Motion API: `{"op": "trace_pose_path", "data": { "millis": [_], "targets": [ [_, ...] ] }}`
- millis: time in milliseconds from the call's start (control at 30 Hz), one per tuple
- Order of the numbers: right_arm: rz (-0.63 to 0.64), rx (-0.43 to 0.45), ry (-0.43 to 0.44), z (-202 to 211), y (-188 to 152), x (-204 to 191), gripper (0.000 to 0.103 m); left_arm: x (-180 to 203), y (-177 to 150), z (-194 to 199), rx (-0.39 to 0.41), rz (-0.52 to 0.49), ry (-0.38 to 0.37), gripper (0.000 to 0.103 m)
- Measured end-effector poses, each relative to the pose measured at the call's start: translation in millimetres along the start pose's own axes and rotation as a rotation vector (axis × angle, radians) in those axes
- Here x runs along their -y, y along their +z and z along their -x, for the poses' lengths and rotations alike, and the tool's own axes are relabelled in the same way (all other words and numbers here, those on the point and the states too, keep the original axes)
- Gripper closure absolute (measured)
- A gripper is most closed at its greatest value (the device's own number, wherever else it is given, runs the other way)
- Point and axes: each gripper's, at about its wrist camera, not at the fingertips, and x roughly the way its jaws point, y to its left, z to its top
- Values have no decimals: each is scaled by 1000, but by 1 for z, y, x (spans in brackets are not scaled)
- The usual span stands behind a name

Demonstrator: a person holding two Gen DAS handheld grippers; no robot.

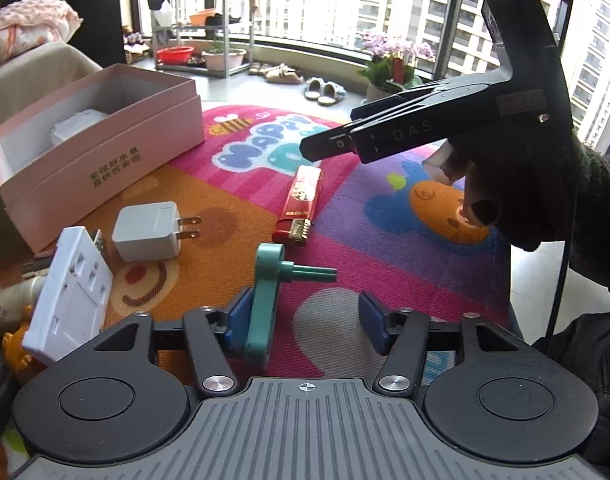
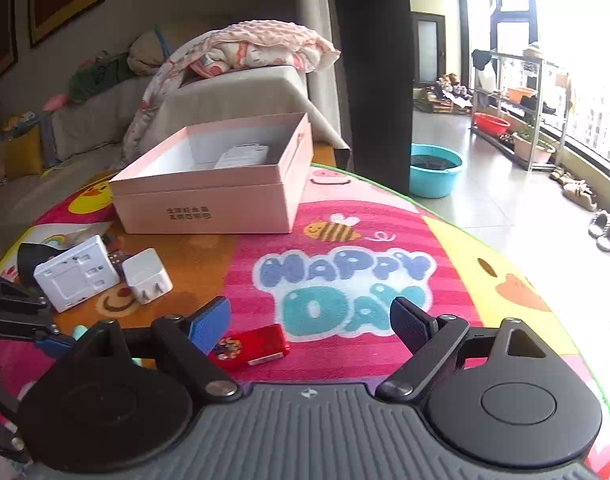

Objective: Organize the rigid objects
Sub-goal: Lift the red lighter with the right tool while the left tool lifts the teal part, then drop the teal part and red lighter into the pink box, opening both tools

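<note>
My left gripper (image 1: 305, 322) is open; a teal plastic crank-like part (image 1: 267, 300) leans against its left pad, while the right pad stands apart from it. A red lighter (image 1: 299, 208), a white plug charger (image 1: 149, 232) and a white socket panel (image 1: 71, 296) lie on the colourful mat. The open pink box (image 1: 97, 152) holds a white item. My right gripper (image 2: 311, 326) is open and empty, hovering above the red lighter (image 2: 251, 346). The right gripper also shows in the left wrist view (image 1: 325, 146). The charger (image 2: 147, 276), panel (image 2: 77, 274) and box (image 2: 221, 184) show in the right wrist view.
The round "Happy Day" mat (image 2: 345, 280) covers the table. A sofa with blankets (image 2: 241, 52) stands behind the box. A blue basin (image 2: 437, 174), a shelf rack (image 2: 517, 108) and slippers (image 2: 609, 232) are on the floor to the right. Toys (image 1: 17, 348) lie at the left edge.
</note>
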Motion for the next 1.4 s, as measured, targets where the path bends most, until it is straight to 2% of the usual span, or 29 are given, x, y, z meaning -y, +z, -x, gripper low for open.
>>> {"op": "trace_pose_path", "data": {
  "millis": [67,167,233,300,400,467,633,700,800,900,933,1000,1100,1267,1333,1400],
  "targets": [
    [-19,-10,-9,0,0,7,15,8,-1,-4,-4,-39,-12,14],
    [-27,-23,-17,-1,-4,11,15,12,1,-8,0,-56,-8,11],
    [-19,-28,-15,-1,-7,11,15,7,2,-9,25,-36,-1,14],
    [-7,-30,-16,-1,-8,10,15,3,2,-9,51,-25,44,20],
    [14,-33,5,0,-8,8,15,-4,5,-9,86,10,76,33],
    [32,-36,35,1,-8,6,15,-7,5,-7,105,19,72,55],
    [62,-99,179,-4,-8,-5,15,-8,-3,7,96,34,103,55],
    [99,-120,210,-8,-9,-17,15,-10,-9,15,94,50,126,55],
    [190,-133,216,-13,-11,-38,15,-15,-16,26,102,85,145,55],
    [283,-134,179,-18,-12,-55,16,-19,-19,36,106,107,155,55],
    [305,-126,178,-16,-11,-58,21,-20,-19,39,109,114,153,55],
    [341,-124,186,-10,-7,-63,21,-25,-14,54,140,144,121,55],
    [377,-49,179,9,13,-66,21,-40,14,83,218,147,119,55],
    [363,183,120,32,85,-73,21,-82,95,126,420,105,254,55],
    [359,255,88,26,115,-81,21,-111,132,126,488,143,279,55],
    [346,295,78,10,142,-89,20,-144,158,108,478,227,288,55]
  ]
}}
